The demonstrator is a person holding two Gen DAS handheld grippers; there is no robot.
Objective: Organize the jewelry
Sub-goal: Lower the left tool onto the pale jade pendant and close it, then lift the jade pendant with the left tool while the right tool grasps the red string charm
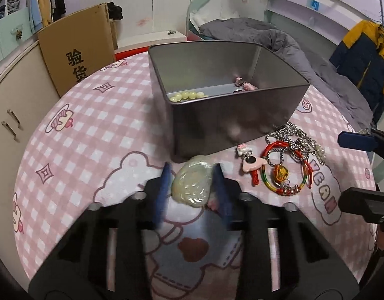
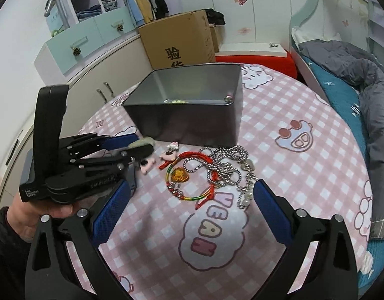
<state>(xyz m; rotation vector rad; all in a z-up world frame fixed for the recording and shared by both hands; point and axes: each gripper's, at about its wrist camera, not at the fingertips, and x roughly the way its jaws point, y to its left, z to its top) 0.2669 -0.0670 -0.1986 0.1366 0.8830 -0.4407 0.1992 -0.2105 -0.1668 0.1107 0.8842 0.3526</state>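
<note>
Jewelry scattered mid-frame on pink checked bench [image 2: 304, 175]. Left gripper [image 1: 192, 185], lower centre: jaws clenched on pale pendant [image 1: 192, 187]. Grey tin [image 1: 229, 95] above, beads inside. Rightward: pink charm [image 1: 250, 161], red bracelet [image 1: 286, 170], silver chain [image 1: 295, 137]. Right gripper [image 2: 189, 212]: jaws spread wide, holding nothing.

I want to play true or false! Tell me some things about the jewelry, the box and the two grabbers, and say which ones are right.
1. The left gripper grips a pale green round jade-like pendant. True.
2. The grey rectangular metal tin has nothing inside. False: yellow-green beads and a small pink charm lie in it.
3. The right gripper is closed on the silver chain necklace. False: its jaws are wide apart, holding nothing.
4. The red, yellow and green cord bracelet lies on the pink checked tablecloth, outside the tin. True.
5. The tin has a lid on. False: its top is open.
</note>
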